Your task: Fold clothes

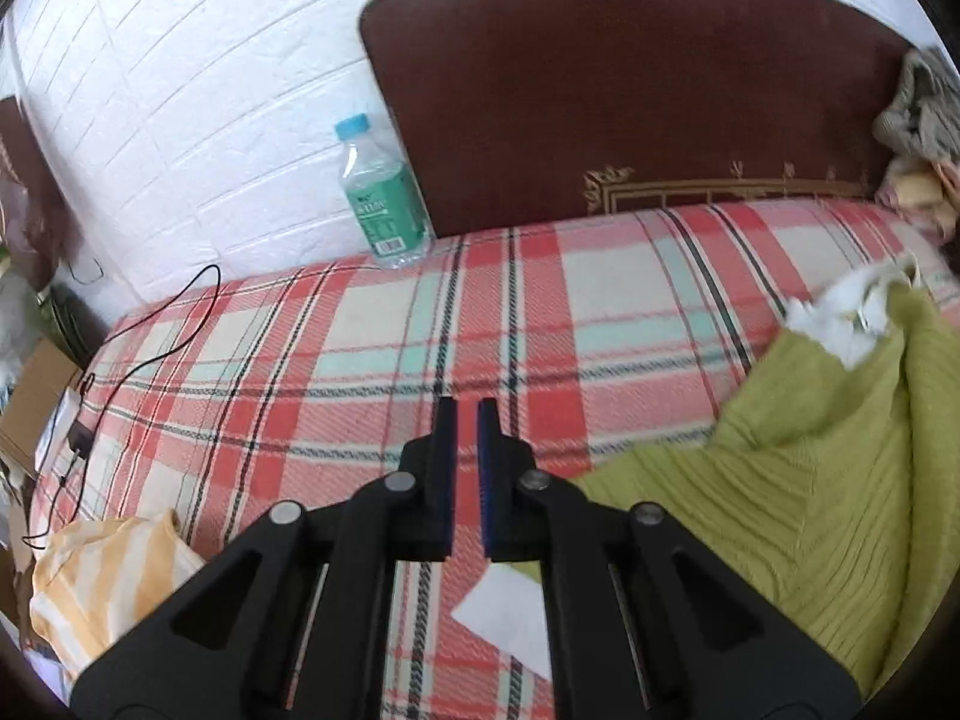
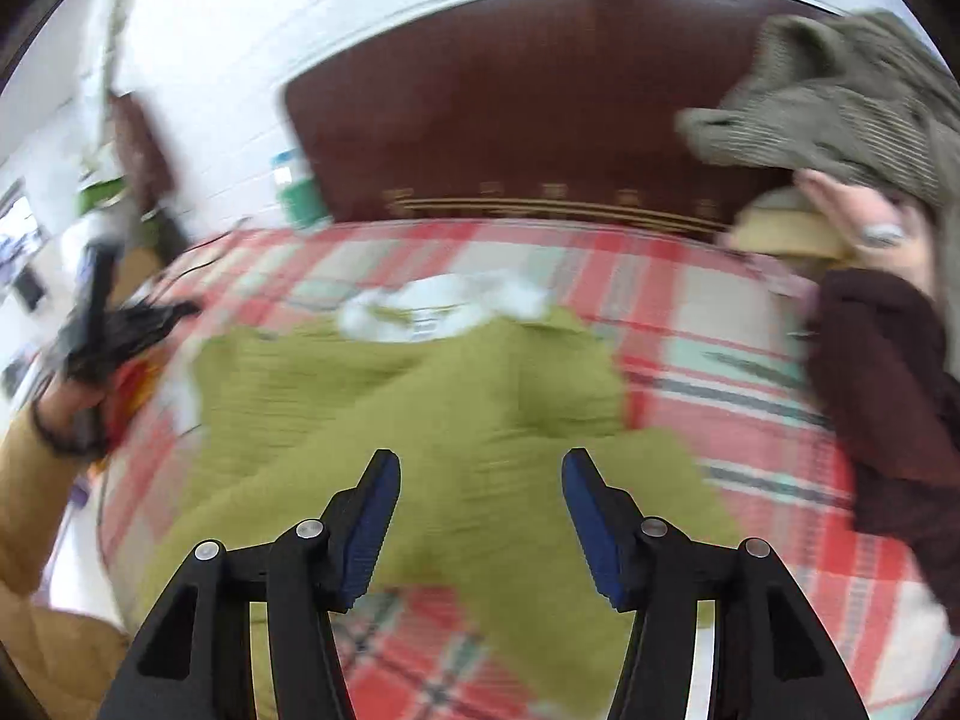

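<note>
- Left wrist view: my left tongs [image 1: 467,414] are pressed nearly together with only a thin slit between the blue pads, and nothing sits in that slit.
- They hang over the plaid bedspread [image 1: 360,360], red, cream and mint with dark lines.
- The green knit sweater [image 1: 810,468] lies to the right of the tongs, rumpled on the bedspread, apart from the fingertips; its white collar [image 1: 840,324] is at the far end, towards the headboard.
- A white paper slip [image 1: 510,618] lies on the bedspread just below the tongs, beside the sweater's near edge.
- A water bottle [image 1: 384,198] with a light blue cap stands upright at the far edge of the bed, against the dark wooden headboard [image 1: 630,90] and the white brick wall [image 1: 180,120].
- A black cable [image 1: 150,330] trails over the left edge of the bed, and a yellow-and-white striped cloth [image 1: 102,582] is bunched at the near left corner.
- Right wrist view, blurred: my right tongs [image 2: 480,468] are spread wide, with nothing between the pads; they hover above the sweater [image 2: 468,408], which fills the middle of the bed with its collar [image 2: 444,300] at the far end.
- At the left I see the other gripper [image 2: 96,324] held in a hand with a mustard sleeve [image 2: 30,468].
- At the right a second person's hand [image 2: 870,222], wearing a ring, touches a grey-brown knit garment [image 2: 840,96] near the headboard; the sleeve [image 2: 888,372] is dark maroon.
</note>
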Motion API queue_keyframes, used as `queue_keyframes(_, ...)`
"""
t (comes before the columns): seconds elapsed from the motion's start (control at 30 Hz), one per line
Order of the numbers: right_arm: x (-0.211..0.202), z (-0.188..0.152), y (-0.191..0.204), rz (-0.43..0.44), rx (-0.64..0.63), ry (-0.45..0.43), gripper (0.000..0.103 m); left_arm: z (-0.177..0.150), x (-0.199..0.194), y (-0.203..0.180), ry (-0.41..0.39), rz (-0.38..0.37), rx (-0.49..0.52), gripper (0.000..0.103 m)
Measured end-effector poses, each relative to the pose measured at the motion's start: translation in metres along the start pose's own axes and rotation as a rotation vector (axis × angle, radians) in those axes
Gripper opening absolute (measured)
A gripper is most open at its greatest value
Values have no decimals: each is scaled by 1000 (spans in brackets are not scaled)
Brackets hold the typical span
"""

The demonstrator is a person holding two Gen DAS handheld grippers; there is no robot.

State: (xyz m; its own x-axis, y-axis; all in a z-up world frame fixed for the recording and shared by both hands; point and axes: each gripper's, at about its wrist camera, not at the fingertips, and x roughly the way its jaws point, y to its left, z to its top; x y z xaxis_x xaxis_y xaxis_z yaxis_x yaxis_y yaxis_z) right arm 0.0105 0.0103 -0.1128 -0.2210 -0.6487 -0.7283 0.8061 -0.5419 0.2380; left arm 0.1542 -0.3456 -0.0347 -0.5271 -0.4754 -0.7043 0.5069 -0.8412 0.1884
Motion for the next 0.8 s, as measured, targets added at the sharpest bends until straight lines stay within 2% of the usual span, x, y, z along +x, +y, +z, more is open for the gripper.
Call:
queue_keyframes(0.07, 7, -10, 20, 75, -12, 31, 58, 8, -1, 16, 12, -102, -60, 8)
queue_keyframes(0.13, 16, -20, 35, 156, -13, 60, 58, 0, -14, 20, -9, -207, -87, 27)
queue_keyframes(0.17, 20, -26, 43, 194, -13, 74, 58, -10, -20, 17, -2, -279, -80, 58)
queue_keyframes(0.2, 22, -34, 50, 243, -1, 83, 58, -21, -26, 12, 3, -343, -70, 79)
queue_keyframes(0.27, 27, -49, 61, 329, 31, 105, 58, -51, -42, -6, 10, -434, -35, 81)
queue_keyframes(0.37, 31, -72, 80, 422, 68, 139, 58, -101, -60, -40, 74, -570, 25, 82)
queue_keyframes(0.43, 34, -86, 96, 480, 105, 160, 58, -130, -67, -58, 130, -622, 29, 82)
queue_keyframes(0.53, 47, -99, 115, 483, 144, 186, 58, -155, -74, -73, 162, -667, 35, 81)
queue_keyframes(0.6, 53, -98, 122, 466, 171, 154, 56, -166, -80, -79, 165, -689, 38, 82)
queue_keyframes(0.7, 58, -95, 129, 422, 190, 111, 7, -171, -82, -80, 174, -689, 33, 82)
queue_keyframes(0.8, 44, -92, 119, 429, 228, 52, 6, -171, -81, -72, 178, -713, 4, 82)
